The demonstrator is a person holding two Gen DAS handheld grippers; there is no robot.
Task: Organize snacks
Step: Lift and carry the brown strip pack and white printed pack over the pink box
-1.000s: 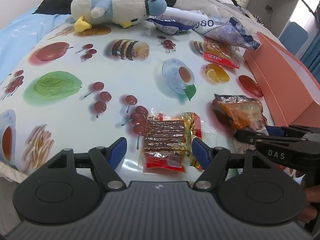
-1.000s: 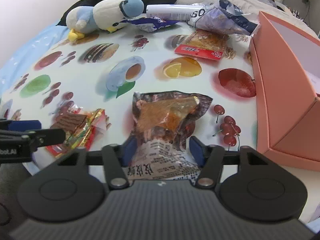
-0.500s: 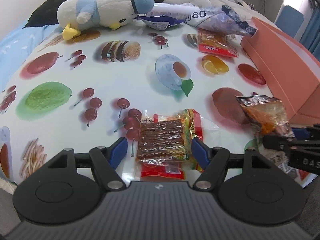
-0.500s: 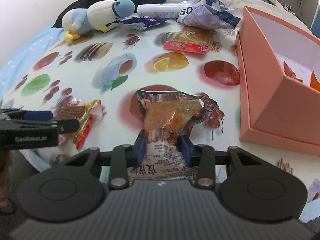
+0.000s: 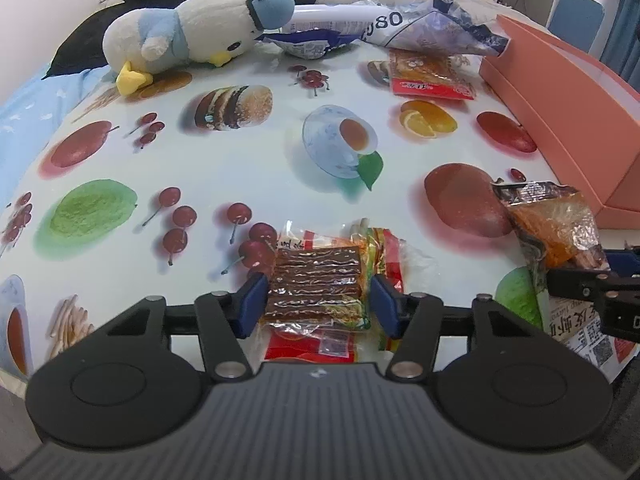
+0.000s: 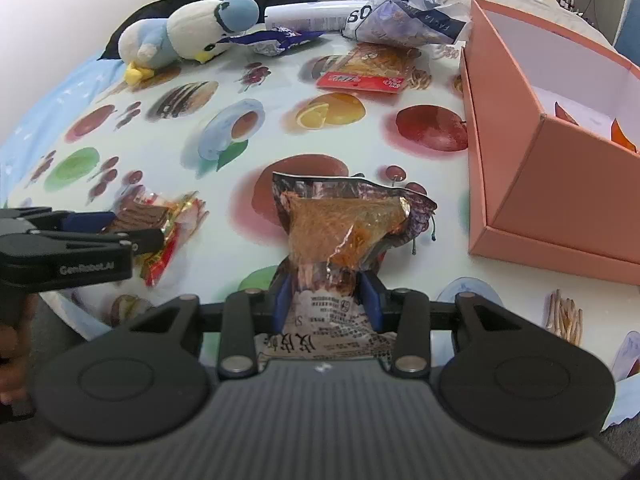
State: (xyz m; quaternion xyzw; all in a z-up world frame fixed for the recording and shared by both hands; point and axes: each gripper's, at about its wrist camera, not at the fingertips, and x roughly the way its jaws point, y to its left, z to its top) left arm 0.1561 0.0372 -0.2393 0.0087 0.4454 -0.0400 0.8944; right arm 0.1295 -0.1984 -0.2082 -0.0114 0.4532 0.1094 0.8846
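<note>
Since 1 s ago: right gripper (image 6: pixel 326 294) clamped on orange snack pouch (image 6: pixel 344 224), lifted off tablecloth (image 5: pixel 248 168) toward pink box (image 6: pixel 532 184). Left gripper (image 5: pixel 316 300) narrowed around brown-strip packet (image 5: pixel 316 284), contact unclear. "GenRobot.AI" legible on left tool; "080" on tube (image 5: pixel 340 16). Plush penguin (image 5: pixel 192 36), red packet (image 5: pixel 428 76) behind.

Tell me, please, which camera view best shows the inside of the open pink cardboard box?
The right wrist view: the pink cardboard box shows its white interior and something orange inside. The left wrist view shows only the box's outer walls at the right edge.
</note>
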